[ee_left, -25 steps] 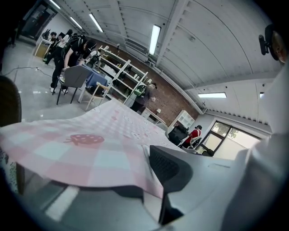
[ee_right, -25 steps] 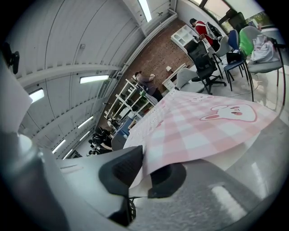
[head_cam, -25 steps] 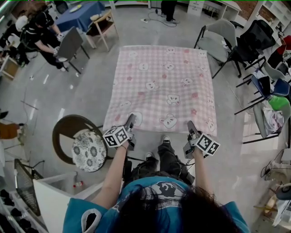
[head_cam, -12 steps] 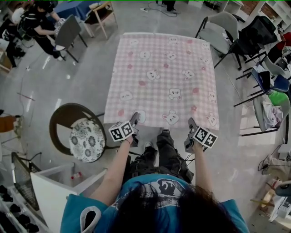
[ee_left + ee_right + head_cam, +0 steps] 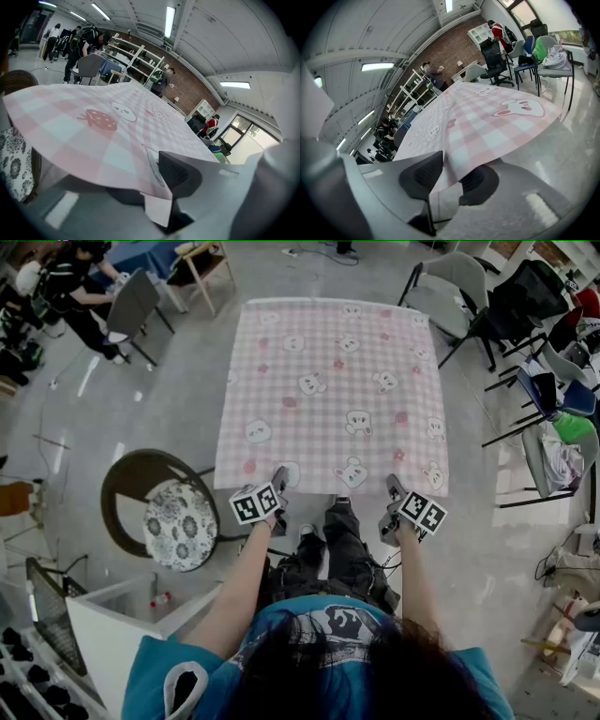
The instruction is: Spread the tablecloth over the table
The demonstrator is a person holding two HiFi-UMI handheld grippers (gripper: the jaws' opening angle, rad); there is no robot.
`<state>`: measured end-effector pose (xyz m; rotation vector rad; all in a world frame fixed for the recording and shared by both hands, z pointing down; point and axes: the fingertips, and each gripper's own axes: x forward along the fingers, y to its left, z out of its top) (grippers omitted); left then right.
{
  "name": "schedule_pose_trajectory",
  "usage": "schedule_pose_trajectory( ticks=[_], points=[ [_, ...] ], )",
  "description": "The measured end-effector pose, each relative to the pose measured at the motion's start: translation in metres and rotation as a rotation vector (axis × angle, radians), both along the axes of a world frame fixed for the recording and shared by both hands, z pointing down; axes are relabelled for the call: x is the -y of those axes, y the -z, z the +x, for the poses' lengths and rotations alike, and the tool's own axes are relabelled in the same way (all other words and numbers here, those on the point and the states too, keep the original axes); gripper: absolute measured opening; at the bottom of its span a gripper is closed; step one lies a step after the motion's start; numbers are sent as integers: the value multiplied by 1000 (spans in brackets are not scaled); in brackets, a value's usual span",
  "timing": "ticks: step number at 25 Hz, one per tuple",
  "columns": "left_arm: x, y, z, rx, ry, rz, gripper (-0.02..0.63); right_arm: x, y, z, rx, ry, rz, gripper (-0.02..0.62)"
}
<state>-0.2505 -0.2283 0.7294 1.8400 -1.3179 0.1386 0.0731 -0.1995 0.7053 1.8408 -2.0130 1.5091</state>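
We look down on our two arms in the head view. Both reach forward from the bottom of the picture, side by side and nearly straight, with bare forearms and blue-green sleeves. The left arm (image 5: 234,592) slants up from the lower left. The right arm (image 5: 412,582) goes almost straight up the picture. Each hand sits under its cube of square markers.

The pink checked tablecloth (image 5: 333,390) with little animal faces lies spread flat in the upper middle of the picture and hides the table under it. Its near edge runs across the middle, right where both grippers point.

The left gripper (image 5: 279,476) is at the near edge, left of the middle. In the left gripper view its jaws are opening, and the cloth's edge hangs loose between them. The right gripper (image 5: 393,487) is at the same edge, nearer the right corner. In the right gripper view its jaws are opening too, one pad (image 5: 422,174) above the cloth and one below.
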Motion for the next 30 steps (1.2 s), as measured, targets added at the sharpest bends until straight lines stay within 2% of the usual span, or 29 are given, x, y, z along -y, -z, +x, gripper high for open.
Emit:
schedule_pose_trajectory(
  ticks=[4, 8, 12, 15, 18, 21, 25, 30],
  points=[
    [-8, 7, 4, -52, -28, 8, 198, -12, 0, 4, -27, 9, -18, 143],
    [-20, 9, 7, -110, -31, -23, 256, -28, 5, 2, -11, 2, -19, 152],
    [-37, 13, 7, -129, -38, -28, 244, -46, 13, -4, -35, 45, -17, 153],
    [-48, 18, 7, -137, -27, -24, 241, -50, 29, -8, -46, 76, 19, 150],
    [-57, 21, 6, -139, -4, -21, 230, -48, 48, -15, -6, 89, 63, 147],
    [-63, 28, 5, -102, 5, -3, 230, -45, 60, -22, 28, 108, 92, 140],
    [-71, 50, 11, -60, -12, 58, 224, -47, 83, -33, 69, 158, 140, 130],
    [-75, 104, 31, -39, -53, 204, 202, -50, 127, -51, 77, 291, 241, 123]
  ],
)
